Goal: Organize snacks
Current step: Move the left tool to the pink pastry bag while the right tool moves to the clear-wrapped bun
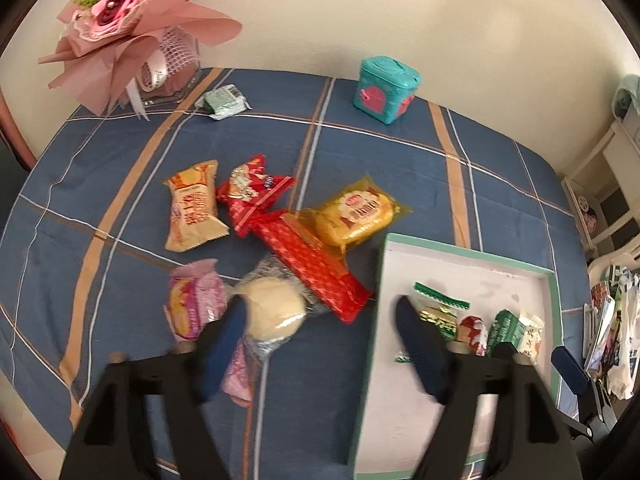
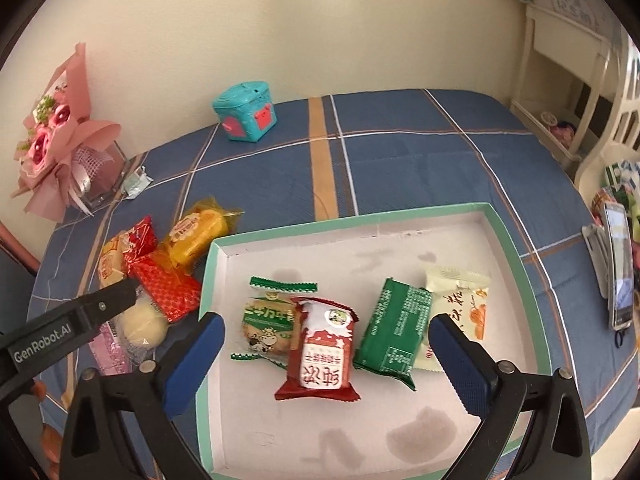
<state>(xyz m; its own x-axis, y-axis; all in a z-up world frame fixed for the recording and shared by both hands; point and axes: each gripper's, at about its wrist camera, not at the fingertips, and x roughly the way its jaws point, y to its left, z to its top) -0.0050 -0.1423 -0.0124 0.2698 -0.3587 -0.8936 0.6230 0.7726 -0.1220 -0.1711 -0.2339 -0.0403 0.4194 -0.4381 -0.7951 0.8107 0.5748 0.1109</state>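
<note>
Sorting is under way on the blue plaid cloth [image 2: 400, 152]: loose snacks are lying in a heap to the left of the tray [image 2: 360, 218], and four packets are already sitting inside it.

Hovering above the gap between heap and tray, the left gripper [image 1: 320, 316] is holding its jaws wide apart with nothing between them. Its left finger is hanging over the round pale bun [image 1: 272, 310], which I judge to be the next pick, since that bun is lying nearest the tray. The right gripper [image 2: 326, 332] is also gaping empty over the tray, straddling the packets there, likely because it is just done placing one.

In the tray, the green-edged cookie [image 2: 266, 320] is lying partly under the red packet [image 2: 320, 350], with the green pack [image 2: 394, 328] beside it overlapping the cream packet [image 2: 460, 300]. They are bunching near the middle, leaving the far half of the tray free for the rest.

Outside it, the long red wrapper [image 1: 316, 266] is leaning over the bun's clear film, touching the yellow cake [image 1: 354, 214]; a second red bag [image 1: 250, 190], an orange-cream packet [image 1: 192, 208] and a pink one [image 1: 192, 306] are waiting further left. All look soft, crinkly and easily crushed.
</note>
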